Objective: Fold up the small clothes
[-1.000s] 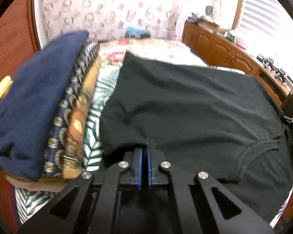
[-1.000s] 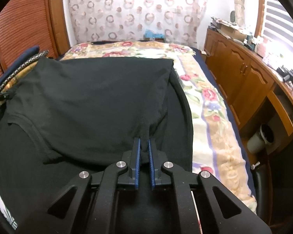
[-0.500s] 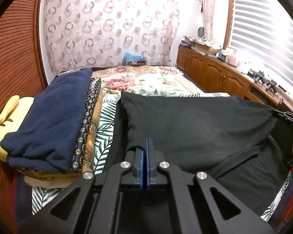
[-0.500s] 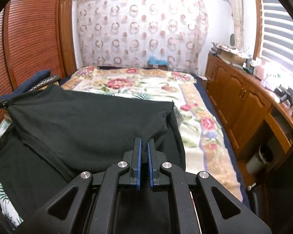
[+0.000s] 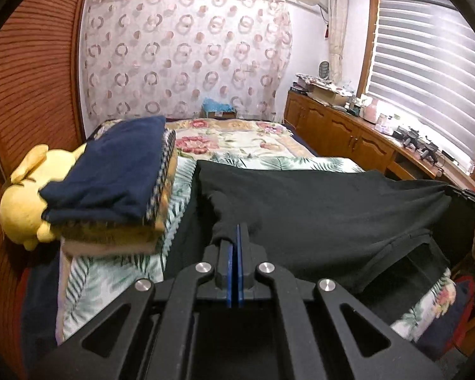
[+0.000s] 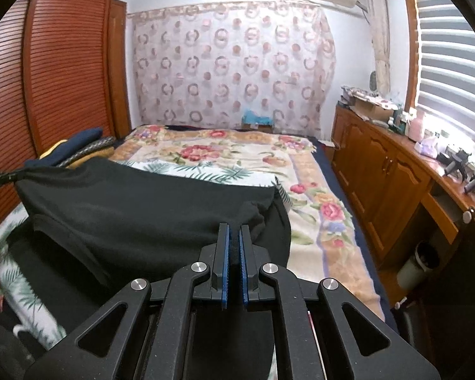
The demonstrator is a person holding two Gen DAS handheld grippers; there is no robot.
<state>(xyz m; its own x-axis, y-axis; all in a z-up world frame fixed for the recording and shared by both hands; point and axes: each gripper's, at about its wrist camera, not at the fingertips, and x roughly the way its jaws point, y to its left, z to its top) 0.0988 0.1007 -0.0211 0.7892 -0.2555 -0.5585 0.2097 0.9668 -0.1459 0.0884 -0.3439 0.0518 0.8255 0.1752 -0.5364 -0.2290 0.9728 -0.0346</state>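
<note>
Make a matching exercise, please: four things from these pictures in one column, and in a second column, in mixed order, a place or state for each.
Things:
1. black T-shirt
2. navy folded garment
3. yellow plush toy
4. left gripper

Places or states:
A. on top of the pile of folded clothes
B. shut on cloth
C. stretched between both grippers
D. against the wooden louvred door, behind the pile

Pairs: 1-C, 2-A, 3-D, 4-B
</note>
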